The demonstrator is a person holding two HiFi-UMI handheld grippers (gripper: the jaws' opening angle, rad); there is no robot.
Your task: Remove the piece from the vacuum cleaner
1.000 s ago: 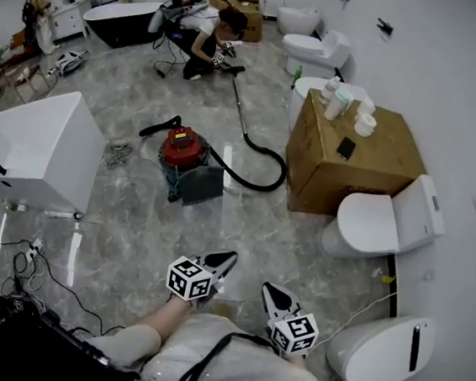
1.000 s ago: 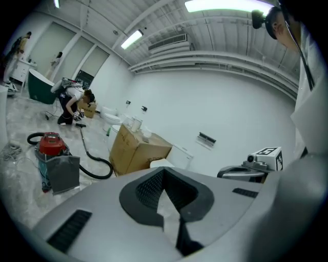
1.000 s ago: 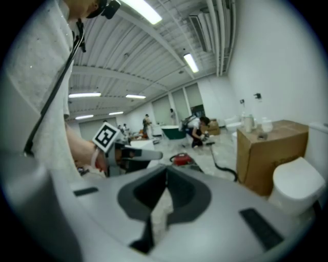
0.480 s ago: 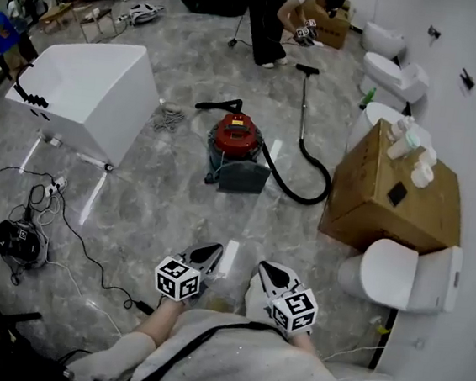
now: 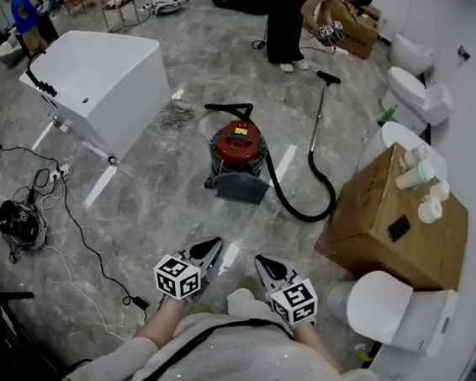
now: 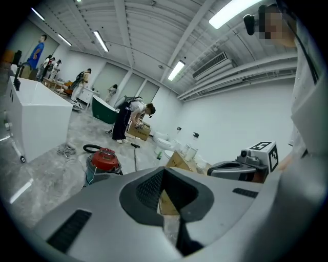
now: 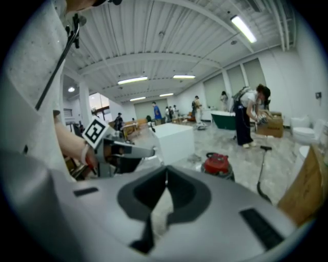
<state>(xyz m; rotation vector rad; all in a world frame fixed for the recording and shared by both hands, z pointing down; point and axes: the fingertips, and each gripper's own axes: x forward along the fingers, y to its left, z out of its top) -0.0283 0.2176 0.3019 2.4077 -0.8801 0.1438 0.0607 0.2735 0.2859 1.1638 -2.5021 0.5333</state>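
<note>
Vacuum cleaner (image 5: pixel 241 148) on grey marble floor (image 5: pixel 151 210); left hand-held gripper (image 5: pixel 209 245), right hand-held gripper (image 5: pixel 262 262) closed, empty.

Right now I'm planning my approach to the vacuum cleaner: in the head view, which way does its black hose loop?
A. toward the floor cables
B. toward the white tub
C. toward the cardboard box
C: the hose loops right from the vacuum cleaner, beside the cardboard box.
</note>
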